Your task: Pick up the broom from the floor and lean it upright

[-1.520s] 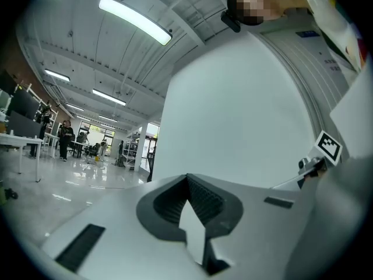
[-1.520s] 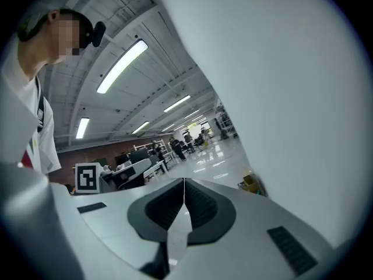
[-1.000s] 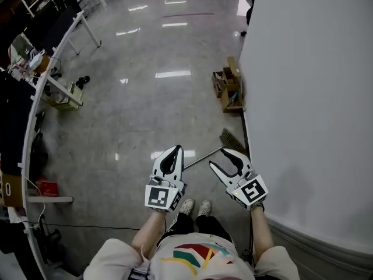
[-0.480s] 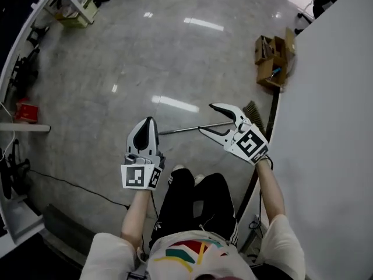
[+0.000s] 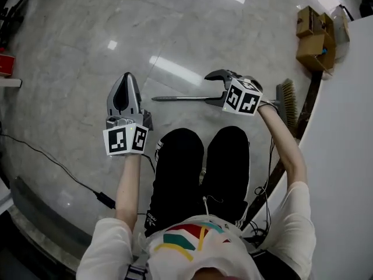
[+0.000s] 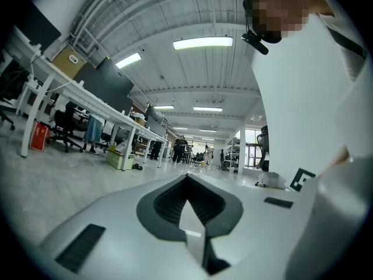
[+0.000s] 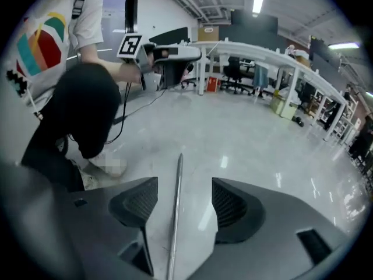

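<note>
Centre frame, my right gripper, jaws just spread wide, brackets the untouched handle of the broom lying on the floor; I should lower, then clamp squarely. At left, my left gripper hovers, jaws together, empty.

You have no words or numbers legible here; only square black-and-white markers show on your left gripper and right gripper.

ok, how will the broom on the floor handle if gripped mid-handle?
The handle looks like thin, smooth metal: probably stiff, but apt to slip or twist in a pinch. The brush head sits at one end, so it will likely droop that way. Lying on the polished floor, it may slide if nudged.
</note>
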